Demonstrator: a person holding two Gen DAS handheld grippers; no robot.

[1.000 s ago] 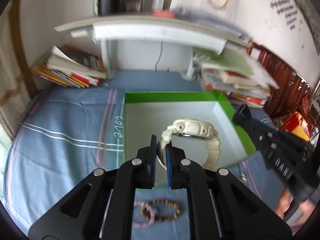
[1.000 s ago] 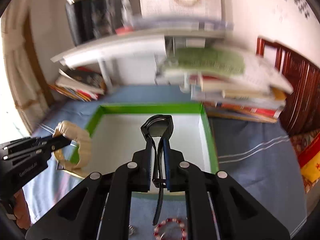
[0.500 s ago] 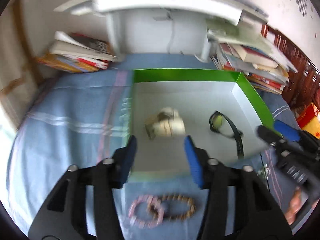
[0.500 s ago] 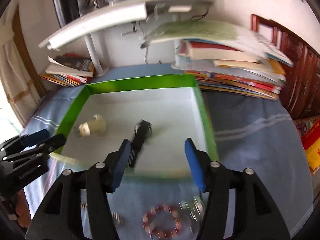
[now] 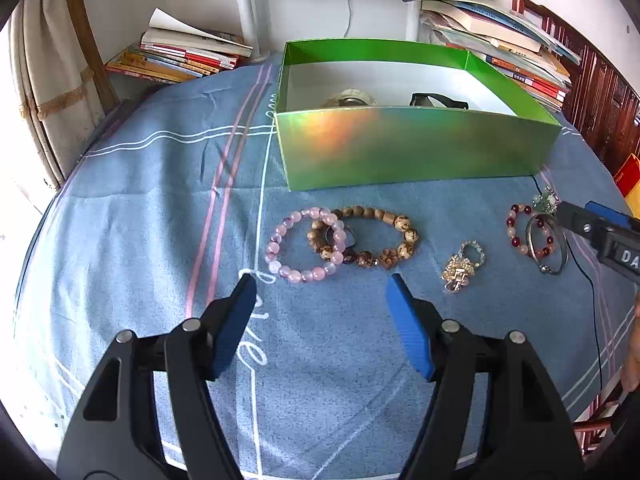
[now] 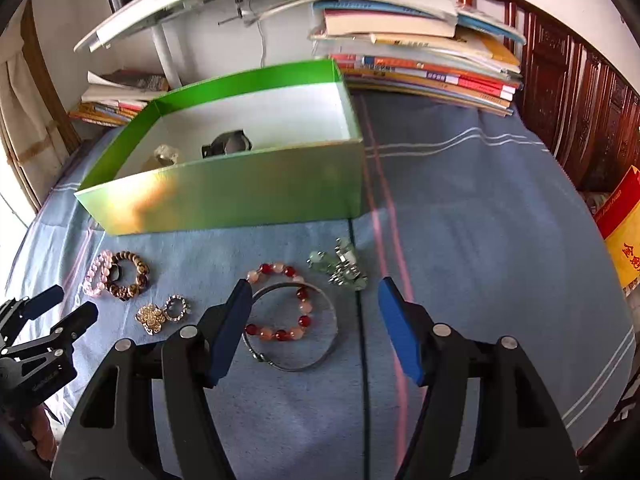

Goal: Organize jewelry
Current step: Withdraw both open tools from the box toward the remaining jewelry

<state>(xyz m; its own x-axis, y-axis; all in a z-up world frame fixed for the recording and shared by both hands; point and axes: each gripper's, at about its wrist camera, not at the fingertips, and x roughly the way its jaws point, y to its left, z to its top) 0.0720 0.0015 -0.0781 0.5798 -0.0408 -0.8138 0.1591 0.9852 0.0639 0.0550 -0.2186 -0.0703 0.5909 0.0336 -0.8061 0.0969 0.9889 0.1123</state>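
A green box on the blue cloth holds a cream watch and a black watch. In front of it lie a pink bead bracelet overlapping a brown bead bracelet, a gold brooch, a red bead bracelet on a metal bangle, and a green crystal piece. My left gripper is open and empty just short of the pink and brown bracelets. My right gripper is open and empty over the red bracelet.
Stacks of books stand behind the box at the left and right. A white desk leg rises at the back. Dark wooden furniture is at the right. A black cable runs across the cloth.
Both grippers let go of the watches into the box, opened, and pulled back and down to the jewelry lying in front of the box.
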